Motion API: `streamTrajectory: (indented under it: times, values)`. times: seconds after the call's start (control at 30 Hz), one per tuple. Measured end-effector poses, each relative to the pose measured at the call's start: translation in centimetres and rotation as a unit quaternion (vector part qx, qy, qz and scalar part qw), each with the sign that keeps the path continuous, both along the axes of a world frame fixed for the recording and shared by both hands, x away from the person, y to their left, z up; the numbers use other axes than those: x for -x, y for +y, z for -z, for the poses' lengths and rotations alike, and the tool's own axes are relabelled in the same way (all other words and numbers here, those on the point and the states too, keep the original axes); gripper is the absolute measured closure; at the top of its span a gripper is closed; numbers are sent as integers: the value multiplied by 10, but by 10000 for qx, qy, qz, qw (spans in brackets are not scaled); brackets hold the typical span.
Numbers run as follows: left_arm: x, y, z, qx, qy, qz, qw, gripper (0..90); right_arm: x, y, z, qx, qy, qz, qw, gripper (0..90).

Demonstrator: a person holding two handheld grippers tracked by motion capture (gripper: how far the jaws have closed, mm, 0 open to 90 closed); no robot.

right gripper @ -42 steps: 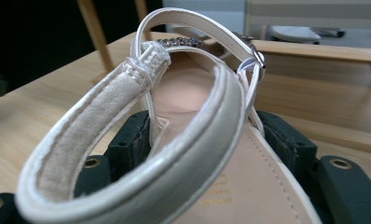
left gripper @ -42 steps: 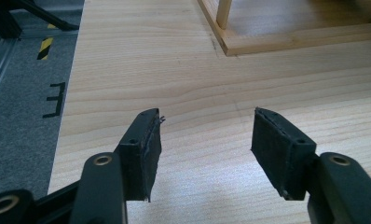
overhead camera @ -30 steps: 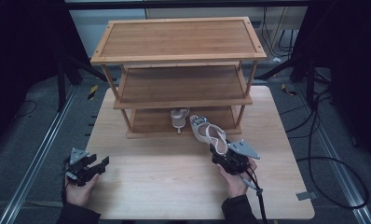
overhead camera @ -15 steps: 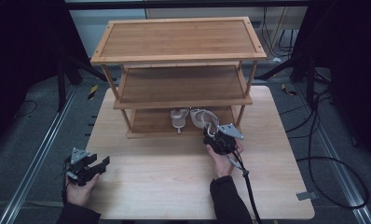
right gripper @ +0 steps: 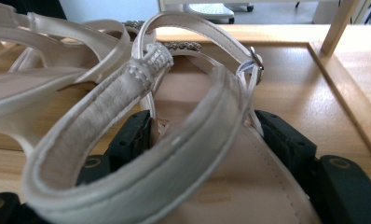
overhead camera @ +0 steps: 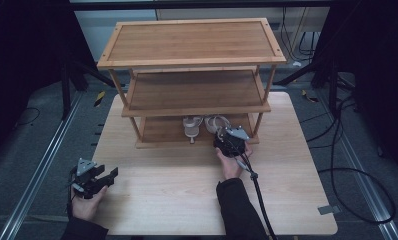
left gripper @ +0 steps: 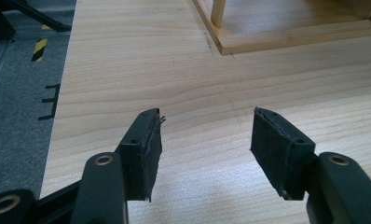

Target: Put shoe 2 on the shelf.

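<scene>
Right gripper view, right tongs grasping strappy sandal, left gripper view, left tongs released over table.

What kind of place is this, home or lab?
Most likely a lab recording setup, not a home. A wooden table with a shoe rack stands on grey carpet between metal rails, dark frame legs and loose cables; a person works handheld grippers.

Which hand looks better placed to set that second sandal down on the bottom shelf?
The right. Its gripper already holds the sandal at the bottom shelf, beside the other sandal. The left gripper sits open near the table's front corner.
</scene>
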State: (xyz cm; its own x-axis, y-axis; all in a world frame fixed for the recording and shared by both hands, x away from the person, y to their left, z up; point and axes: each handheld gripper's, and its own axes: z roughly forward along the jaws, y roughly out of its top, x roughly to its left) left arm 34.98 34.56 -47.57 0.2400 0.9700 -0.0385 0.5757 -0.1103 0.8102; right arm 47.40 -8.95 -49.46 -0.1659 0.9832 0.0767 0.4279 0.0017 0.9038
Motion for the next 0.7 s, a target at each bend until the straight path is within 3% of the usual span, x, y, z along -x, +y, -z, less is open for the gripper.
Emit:
streamTrajectory:
  times: [0.13, 0.3, 0.37, 0.6, 0.7]
  values:
    - [0, -1, 0, -16, 7, 17, 10000, 419, -3, 3, 2, -20, -75, 71, 9999, 397]
    - [0, -1, 0, -15, 15, 39, 10000, 418, 0, 8, 2, 41, 85, 74, 9999, 371]
    - [-1, -2, 0, -13, 18, 25, 10000, 417, 1, 6, 3, 119, 258, -47, 9996, 344]
    - [-2, -4, 0, -60, 44, 58, 10000, 416, 16, -6, -1, 343, 215, -504, 9979, 288]
    - [-2, -4, 0, -51, 44, 52, 10000, 416, 26, -11, 1, 438, 236, -749, 9959, 318]
